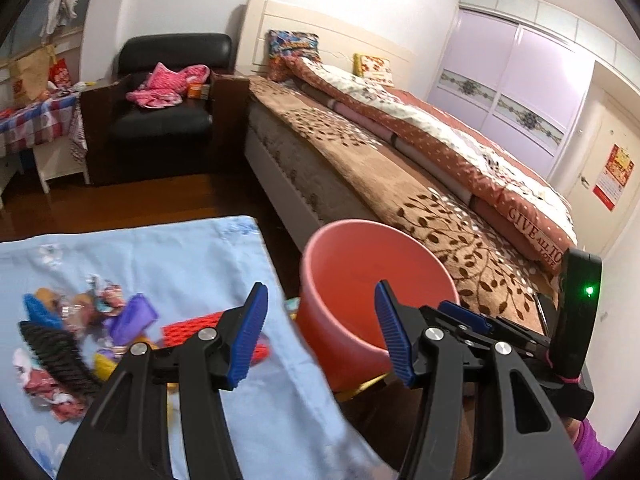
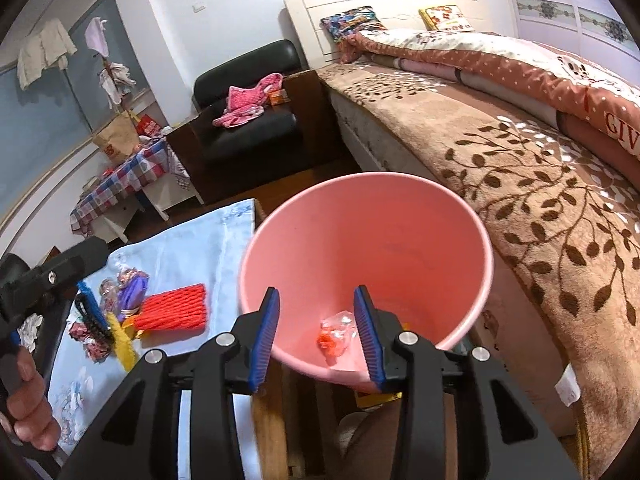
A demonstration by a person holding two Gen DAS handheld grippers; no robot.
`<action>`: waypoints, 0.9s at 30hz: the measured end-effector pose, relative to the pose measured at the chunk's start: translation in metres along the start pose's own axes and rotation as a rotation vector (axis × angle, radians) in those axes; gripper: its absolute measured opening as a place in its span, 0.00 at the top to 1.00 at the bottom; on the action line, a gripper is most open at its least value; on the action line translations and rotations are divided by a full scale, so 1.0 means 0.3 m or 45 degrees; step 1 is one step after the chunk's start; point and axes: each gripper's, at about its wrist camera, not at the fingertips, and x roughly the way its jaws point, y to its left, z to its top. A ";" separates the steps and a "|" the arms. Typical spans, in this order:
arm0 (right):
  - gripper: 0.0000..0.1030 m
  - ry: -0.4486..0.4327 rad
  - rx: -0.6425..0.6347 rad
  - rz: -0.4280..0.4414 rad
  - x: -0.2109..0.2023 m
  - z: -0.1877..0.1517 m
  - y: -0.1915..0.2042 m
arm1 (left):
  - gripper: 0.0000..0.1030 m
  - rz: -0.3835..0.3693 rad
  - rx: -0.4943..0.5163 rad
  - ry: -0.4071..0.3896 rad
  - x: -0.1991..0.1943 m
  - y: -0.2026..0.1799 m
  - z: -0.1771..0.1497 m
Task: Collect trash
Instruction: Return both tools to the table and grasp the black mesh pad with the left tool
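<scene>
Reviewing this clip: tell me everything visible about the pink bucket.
The pink bucket looks like smooth, matte plastic: round, with a rolled rim and walls tapering toward the base. It stands between the table's light blue cloth and the bed, appearing tilted in both fisheye views. Inside, near the bottom, lies a crumpled clear wrapper with orange bits; otherwise it looks empty. The right gripper hangs open over its mouth, holding nothing. What the bucket rests on is hidden.

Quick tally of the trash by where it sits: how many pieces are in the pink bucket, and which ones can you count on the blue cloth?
In the pink bucket: 1, a crumpled clear-and-orange wrapper.
On the blue cloth, clearly separable: 2, the red foam net and the purple wrapper.
Total countable: 3. Other scraps there overlap too much to count.
</scene>
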 end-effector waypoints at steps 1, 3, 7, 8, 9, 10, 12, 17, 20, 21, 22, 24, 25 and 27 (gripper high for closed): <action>0.62 0.001 -0.008 0.013 0.001 -0.003 0.015 | 0.46 0.016 -0.006 -0.010 -0.017 0.017 0.001; 0.62 0.004 -0.021 0.033 0.005 -0.007 0.041 | 0.46 0.048 -0.020 -0.024 -0.047 0.049 0.000; 0.61 0.008 -0.058 0.079 0.009 -0.021 0.098 | 0.46 0.104 -0.050 -0.051 -0.105 0.118 -0.006; 0.61 0.010 -0.068 0.088 0.011 -0.024 0.111 | 0.46 0.119 -0.057 -0.057 -0.118 0.134 -0.007; 0.61 0.013 -0.077 0.102 0.012 -0.029 0.124 | 0.46 0.134 -0.065 -0.063 -0.133 0.151 -0.011; 0.61 0.016 -0.087 0.121 0.015 -0.035 0.139 | 0.46 0.149 -0.074 -0.071 -0.150 0.172 -0.014; 0.61 0.024 -0.111 0.149 0.020 -0.046 0.168 | 0.46 0.175 -0.089 -0.084 -0.177 0.204 -0.022; 0.61 0.039 -0.172 0.198 0.031 -0.063 0.222 | 0.46 0.213 -0.142 -0.078 -0.242 0.293 -0.073; 0.61 0.060 -0.195 0.218 0.049 -0.070 0.246 | 0.46 0.237 -0.152 -0.045 -0.259 0.323 -0.126; 0.61 0.071 -0.201 0.225 0.058 -0.075 0.254 | 0.46 0.250 -0.157 -0.028 -0.263 0.335 -0.149; 0.61 0.079 -0.205 0.227 0.066 -0.079 0.262 | 0.46 0.259 -0.164 -0.012 -0.262 0.344 -0.165; 0.61 0.096 -0.214 0.234 0.081 -0.087 0.277 | 0.46 0.286 -0.184 0.024 -0.259 0.365 -0.197; 0.61 0.104 -0.219 0.239 0.089 -0.090 0.284 | 0.46 0.300 -0.206 0.046 -0.255 0.380 -0.214; 0.61 0.114 -0.230 0.249 0.099 -0.097 0.298 | 0.46 0.315 -0.255 0.075 -0.248 0.402 -0.237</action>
